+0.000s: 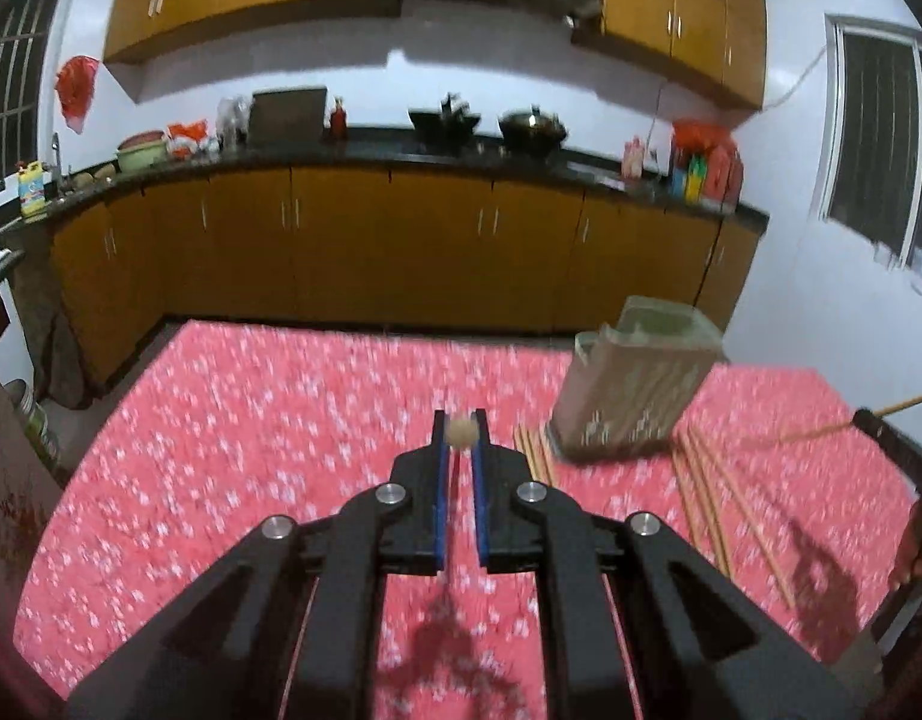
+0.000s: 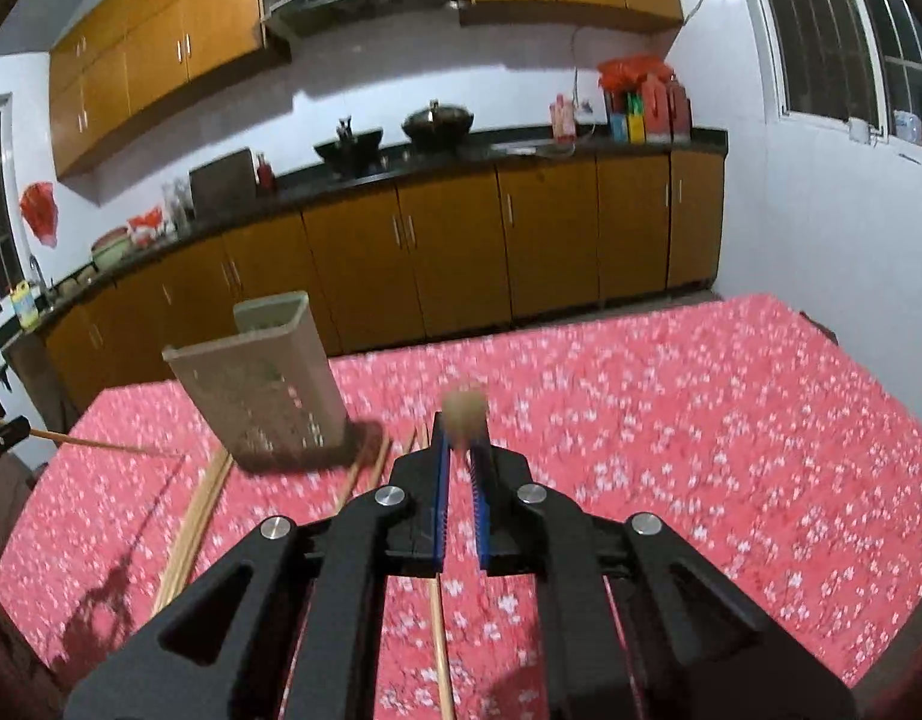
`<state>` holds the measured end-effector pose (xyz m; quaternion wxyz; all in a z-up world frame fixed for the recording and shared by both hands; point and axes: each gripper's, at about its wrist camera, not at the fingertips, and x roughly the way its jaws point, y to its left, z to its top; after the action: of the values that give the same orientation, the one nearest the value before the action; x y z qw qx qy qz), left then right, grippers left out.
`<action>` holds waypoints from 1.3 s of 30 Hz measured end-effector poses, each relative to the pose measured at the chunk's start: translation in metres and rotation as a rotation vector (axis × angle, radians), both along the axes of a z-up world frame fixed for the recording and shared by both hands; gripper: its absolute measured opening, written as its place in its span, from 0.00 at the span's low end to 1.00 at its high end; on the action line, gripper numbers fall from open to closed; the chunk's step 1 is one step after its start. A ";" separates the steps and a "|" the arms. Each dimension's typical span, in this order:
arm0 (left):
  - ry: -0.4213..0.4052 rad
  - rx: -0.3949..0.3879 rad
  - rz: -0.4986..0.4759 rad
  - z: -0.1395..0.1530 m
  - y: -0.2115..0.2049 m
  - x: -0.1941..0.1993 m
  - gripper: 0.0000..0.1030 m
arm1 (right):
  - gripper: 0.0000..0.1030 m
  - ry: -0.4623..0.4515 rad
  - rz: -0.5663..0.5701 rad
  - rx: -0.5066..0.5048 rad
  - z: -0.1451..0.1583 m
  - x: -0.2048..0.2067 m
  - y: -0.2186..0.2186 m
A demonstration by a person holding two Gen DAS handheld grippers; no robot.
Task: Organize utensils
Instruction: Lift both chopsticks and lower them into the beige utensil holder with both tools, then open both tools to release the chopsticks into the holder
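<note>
Both tongs are clamped on one slim, pale wooden chopstick each: the left tongs (image 1: 461, 433) and the right tongs (image 2: 463, 420) show a round butt end at the tips. More chopsticks (image 2: 191, 531) lie on the red floral-clothed counter (image 2: 701, 450) beside the beige perforated plastic utensil holder (image 2: 263, 384). They look light, stiff and smooth, so a near-middle grip should limit swivelling.

Wok (image 1: 532, 131), red bag (image 1: 75, 90) on wall, orange cabinets (image 1: 341, 240).

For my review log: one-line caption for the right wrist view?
Right gripper shut on a chopstick, raised over the red tablecloth near the holder.
</note>
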<state>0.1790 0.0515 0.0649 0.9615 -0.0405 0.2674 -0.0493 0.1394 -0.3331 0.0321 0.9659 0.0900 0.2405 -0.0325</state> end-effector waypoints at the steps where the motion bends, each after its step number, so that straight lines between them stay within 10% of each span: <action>1: -0.013 -0.002 0.005 0.005 0.001 0.001 0.08 | 0.07 -0.008 -0.001 -0.001 0.003 0.001 0.000; 14: -0.090 0.009 0.023 0.044 -0.003 0.018 0.08 | 0.07 -0.073 0.006 -0.027 0.037 0.018 0.003; 27: -0.352 -0.141 -0.031 0.154 -0.025 0.021 0.08 | 0.07 -0.306 0.146 0.081 0.129 0.040 0.031; 39: -0.232 -0.180 -0.124 0.109 -0.069 0.065 0.08 | 0.07 -0.145 0.219 0.063 0.081 0.084 0.057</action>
<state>0.2444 -0.0179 0.1737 0.9735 -0.1041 0.1508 -0.1366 0.2233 -0.2756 0.1133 0.9753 0.0954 0.1792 0.0874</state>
